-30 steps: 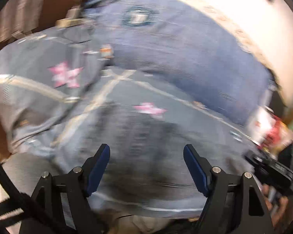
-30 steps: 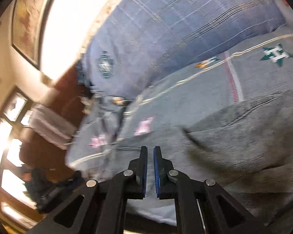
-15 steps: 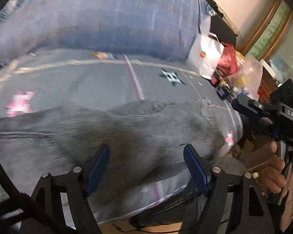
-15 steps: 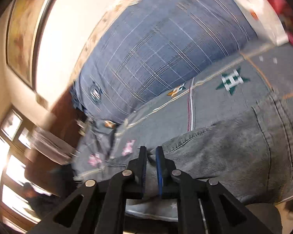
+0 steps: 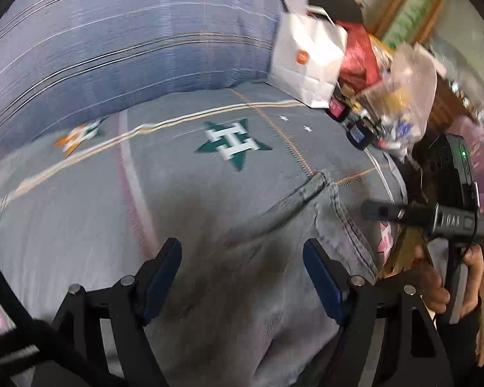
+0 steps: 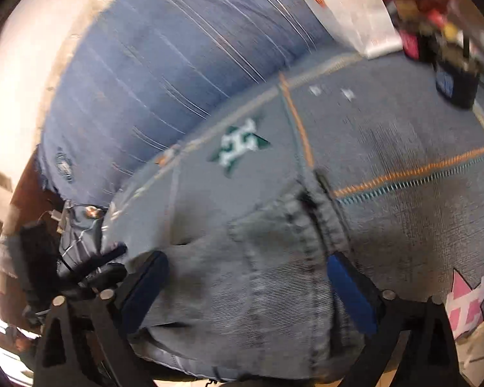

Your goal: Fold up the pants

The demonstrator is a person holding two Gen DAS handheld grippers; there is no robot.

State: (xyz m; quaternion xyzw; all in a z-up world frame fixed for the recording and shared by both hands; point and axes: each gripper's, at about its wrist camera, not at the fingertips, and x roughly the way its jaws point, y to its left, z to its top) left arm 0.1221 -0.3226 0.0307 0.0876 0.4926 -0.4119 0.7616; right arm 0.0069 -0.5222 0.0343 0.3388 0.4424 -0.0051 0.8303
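The pants, grey-blue denim, lie on a grey bedspread with stitched lines and a green star printed on it. In the left wrist view the left gripper hangs over the pants with its blue-padded jaws spread wide; the denim fills the gap between them and runs on toward 6 o'clock, but neither pad presses on the cloth. A seamed edge of the pants runs from the gripper's gap up toward 1 o'clock, and the green star sits beyond at 12 o'clock. At 3 o'clock a hand grips the handle of the right gripper's frame.

In the right wrist view the right gripper is over the pants too, its jaws opening and already standing far apart. Denim lies between them, with a thick hem or waistband ridge running from about 12 o'clock down past the right pad; the picture is blurred, and the pads do not look clamped on the cloth. The pants spread from the gripper toward 6 o'clock and 9 o'clock.

Behind the bedspread, at 11 o'clock in both views, lies a blue striped quilt. At 1 o'clock stand a white paper bag and a heap of clutter.
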